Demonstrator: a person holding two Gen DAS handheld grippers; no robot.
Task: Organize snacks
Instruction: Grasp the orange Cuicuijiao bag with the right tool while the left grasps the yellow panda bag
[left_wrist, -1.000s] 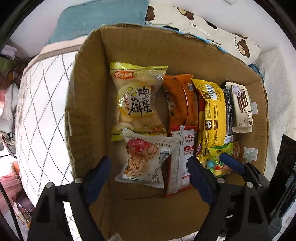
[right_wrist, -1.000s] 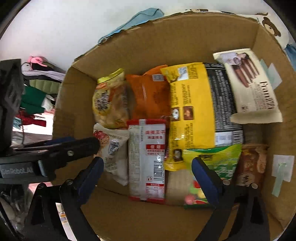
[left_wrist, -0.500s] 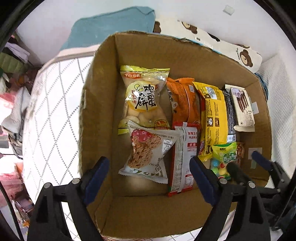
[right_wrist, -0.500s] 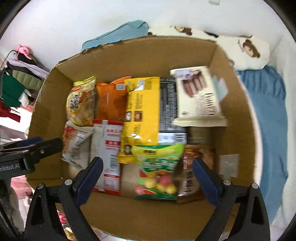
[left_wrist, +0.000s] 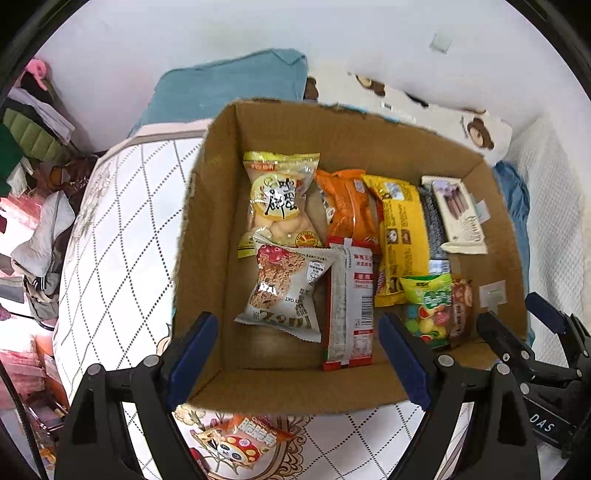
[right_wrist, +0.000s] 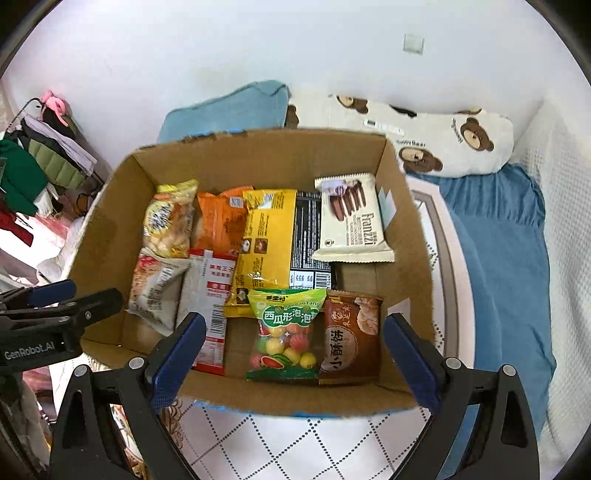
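Note:
A cardboard box (left_wrist: 207, 229) (right_wrist: 258, 158) on the bed holds several snack packs: a yellow biscuit bag (left_wrist: 279, 199), an oat bar pack (left_wrist: 284, 291), an orange pack (left_wrist: 345, 206), a red-white pack (left_wrist: 351, 306), a long yellow pack (right_wrist: 267, 236), a white wafer pack (right_wrist: 352, 221), a green candy bag (right_wrist: 286, 336) and a brown pastry pack (right_wrist: 351, 336). My left gripper (left_wrist: 299, 365) is open and empty above the box's near left edge. My right gripper (right_wrist: 295, 362) is open and empty above the near right edge. An orange panda snack pack (left_wrist: 240, 439) lies on the bed before the box.
The box sits on a white quilted mattress (left_wrist: 110, 258). A teal pillow (right_wrist: 229, 110) and a bear-print pillow (right_wrist: 443, 144) lie behind it, a blue blanket (right_wrist: 498, 258) to the right. Clothes (right_wrist: 37, 166) pile at the left. A white wall is behind.
Both grippers have pulled back and up from the box, so the whole box and the bed around it now show. Both stay open and empty.

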